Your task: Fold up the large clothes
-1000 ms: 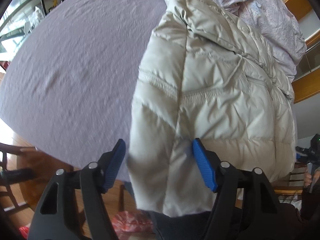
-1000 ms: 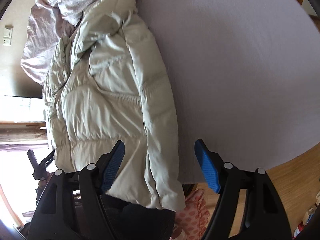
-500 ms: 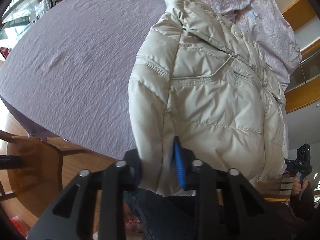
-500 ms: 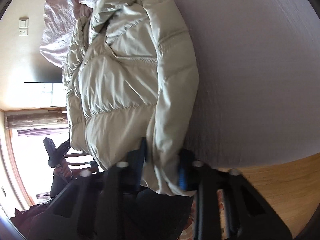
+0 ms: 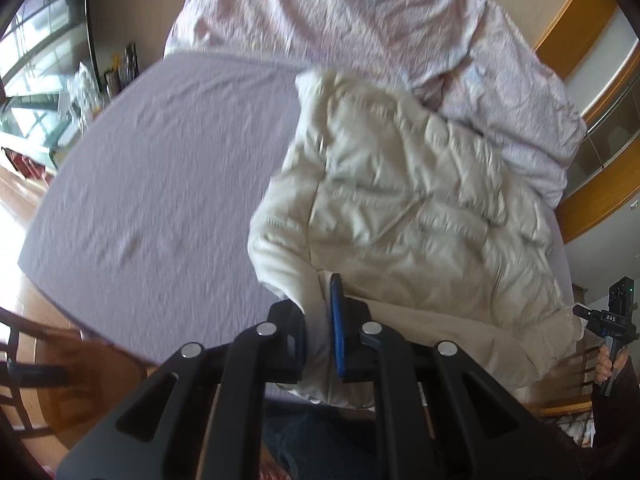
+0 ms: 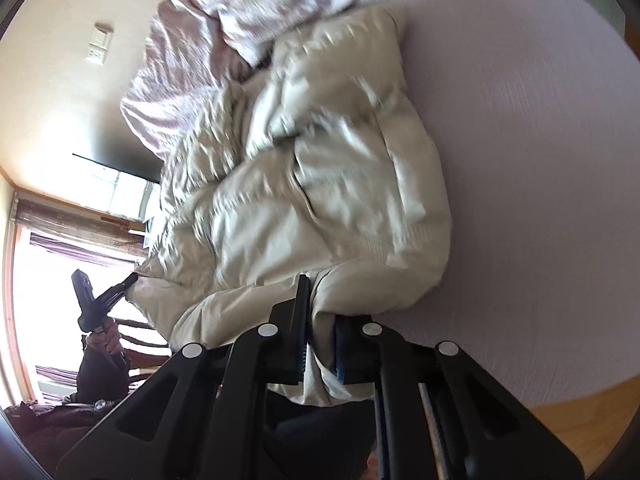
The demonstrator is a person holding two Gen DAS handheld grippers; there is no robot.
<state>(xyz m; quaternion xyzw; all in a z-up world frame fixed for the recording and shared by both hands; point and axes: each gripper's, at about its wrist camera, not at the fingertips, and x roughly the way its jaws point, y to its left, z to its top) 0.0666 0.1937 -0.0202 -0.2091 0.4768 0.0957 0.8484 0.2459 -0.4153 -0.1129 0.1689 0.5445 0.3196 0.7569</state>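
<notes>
Jacket [image 5: 404, 208], cream puffer, quilted, is laid on the bed [image 5: 160, 168] w/ purple sheet, toward the side where the pink-white duvet [image 5: 360, 20] is bunched at the headboard end. Near hem end is raised off the mattress edge; both views blurred, so motion is judged likely.

Progress, as judged: sleeve appears already tucked across the front (a folded-in panel is seen on the body in left wrist view), so lengthwise narrowing is prob. done. Cross fold, hem toward collar, looks just begun: hem is gripped, not yet carried over. Left to do: hem brought up over the chest, bulk pressed flat, edges squared. Approx. mid-task.

Left gripper [image 5: 320, 332]: jaws clamped on a pinch of jacket fabric at the near hem corner, blue pad seen pressed vs. cloth. Right gripper [image 6: 320, 332]: jaws likewise closed on hem fabric, at the edge next to bare sheet.

Puffy fill is expected to spring back; fold may not stay w/o pressing.

Background: a second person's hand with a dark handheld device [image 6: 96, 300] is seen by the window; wooden chair [image 5: 24, 360] beside bed, left.
</notes>
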